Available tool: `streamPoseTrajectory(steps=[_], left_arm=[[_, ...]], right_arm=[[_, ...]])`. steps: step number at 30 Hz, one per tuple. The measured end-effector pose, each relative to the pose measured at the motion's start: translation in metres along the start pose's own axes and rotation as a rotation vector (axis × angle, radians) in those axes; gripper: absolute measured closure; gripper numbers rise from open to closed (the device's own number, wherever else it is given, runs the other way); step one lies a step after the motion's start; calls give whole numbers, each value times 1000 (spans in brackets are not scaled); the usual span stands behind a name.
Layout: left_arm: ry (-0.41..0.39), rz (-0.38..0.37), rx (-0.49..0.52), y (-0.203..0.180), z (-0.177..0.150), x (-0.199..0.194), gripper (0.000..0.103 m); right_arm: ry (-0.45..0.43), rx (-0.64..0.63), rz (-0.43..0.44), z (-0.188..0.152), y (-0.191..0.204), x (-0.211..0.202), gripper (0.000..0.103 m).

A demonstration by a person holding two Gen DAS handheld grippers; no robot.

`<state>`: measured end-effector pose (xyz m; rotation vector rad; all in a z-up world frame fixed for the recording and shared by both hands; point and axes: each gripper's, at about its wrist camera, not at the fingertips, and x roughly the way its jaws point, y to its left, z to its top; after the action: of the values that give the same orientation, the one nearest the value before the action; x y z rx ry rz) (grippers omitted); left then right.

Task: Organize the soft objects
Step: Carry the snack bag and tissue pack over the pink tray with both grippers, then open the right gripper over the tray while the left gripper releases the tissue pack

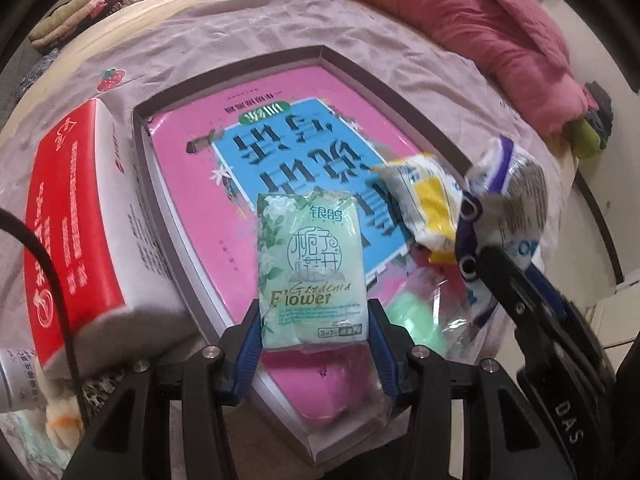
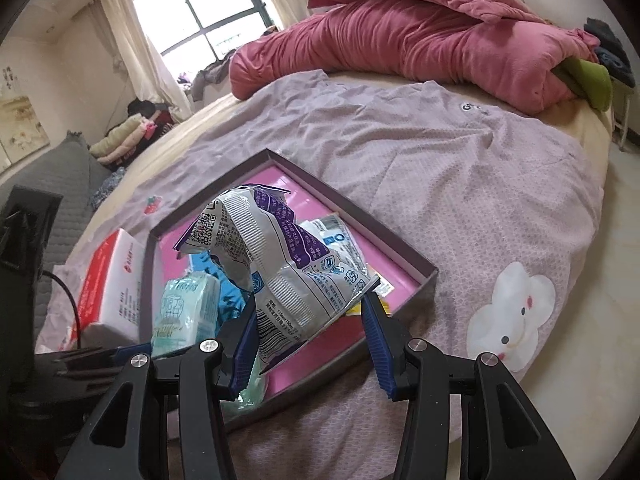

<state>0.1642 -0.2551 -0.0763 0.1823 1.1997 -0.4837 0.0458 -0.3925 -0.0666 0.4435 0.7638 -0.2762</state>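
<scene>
A pale green tissue pack (image 1: 312, 268) printed with "Gardenia Flower" is held upright over the shallow box, and my left gripper (image 1: 314, 344) is shut on its lower end. The same green pack (image 2: 188, 308) shows at the left of the right wrist view. My right gripper (image 2: 308, 336) is shut on a crumpled white and purple tissue bag (image 2: 288, 260), lifted above the box (image 2: 416, 276). That bag (image 1: 508, 192) and the right gripper's arm appear at the right of the left wrist view. A yellow and white pack (image 1: 428, 204) and a green pack (image 1: 416, 320) lie in the box.
The box (image 1: 138, 148) has a dark rim and a pink and blue liner, and rests on a lilac blanket (image 2: 460, 184) on the bed. A red and white tissue box (image 1: 80, 232) stands to its left. A rolled pink quilt (image 2: 420, 44) lies at the far side.
</scene>
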Motion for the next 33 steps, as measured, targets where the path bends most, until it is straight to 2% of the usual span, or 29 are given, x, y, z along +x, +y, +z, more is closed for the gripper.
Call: streamPoseTrajectory(steps=[6, 25, 33], left_arm=[[23, 3, -29, 2, -9, 5, 54], [20, 4, -28, 1, -12, 3, 54], [16, 1, -22, 1, -12, 2, 54]], right_arm=[[8, -63, -31, -2, 8, 5, 53], [-14, -203, -165, -1, 24, 10, 49], [-21, -208, -187, 0, 21, 10, 41]])
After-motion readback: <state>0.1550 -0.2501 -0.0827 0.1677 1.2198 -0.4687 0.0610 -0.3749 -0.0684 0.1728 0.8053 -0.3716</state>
